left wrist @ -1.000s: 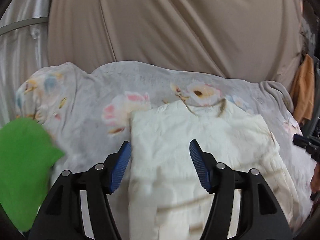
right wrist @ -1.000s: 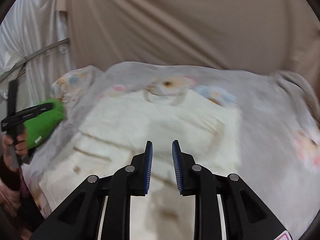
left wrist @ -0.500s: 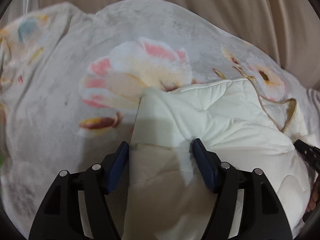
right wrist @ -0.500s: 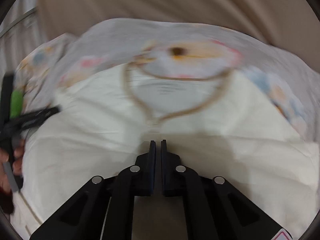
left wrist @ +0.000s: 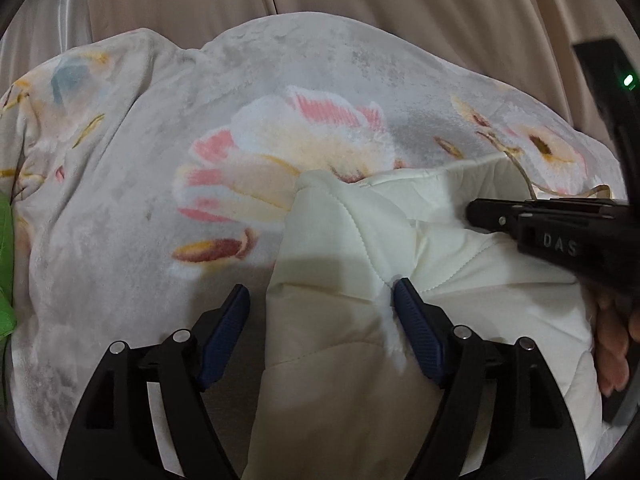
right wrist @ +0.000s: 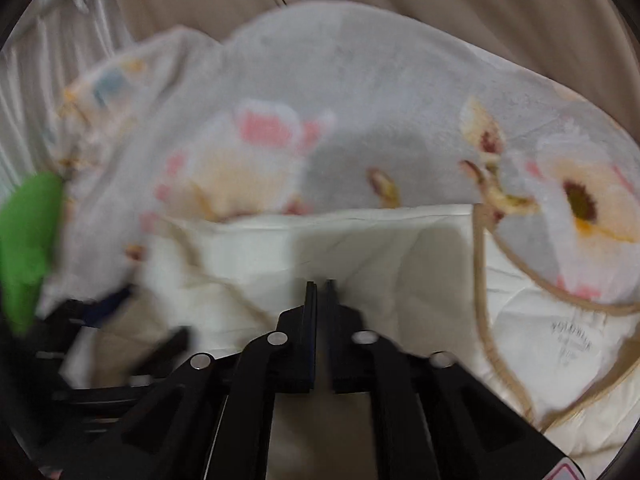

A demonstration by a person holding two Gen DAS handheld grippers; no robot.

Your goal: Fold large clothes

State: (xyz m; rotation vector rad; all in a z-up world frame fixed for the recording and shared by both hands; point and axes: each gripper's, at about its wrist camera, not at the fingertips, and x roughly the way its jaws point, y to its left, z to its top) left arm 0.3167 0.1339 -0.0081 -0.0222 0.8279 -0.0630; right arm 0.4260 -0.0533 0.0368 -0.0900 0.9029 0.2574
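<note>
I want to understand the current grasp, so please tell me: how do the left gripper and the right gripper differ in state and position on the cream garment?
The left gripper stands wide open; the right gripper is nearly shut, apparently pinching fabric. The left gripper straddles the left shoulder corner of the cream garment, while the right gripper sits farther right, beside the tan-trimmed neckline. The left gripper's pads are blue; the right's look dark. Both are black and work above the floral blanket.

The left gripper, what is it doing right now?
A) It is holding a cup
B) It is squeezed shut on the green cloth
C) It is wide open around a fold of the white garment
C: the left gripper has its blue pads far apart, with a fold of the white garment lying between them, not pinched.
</note>
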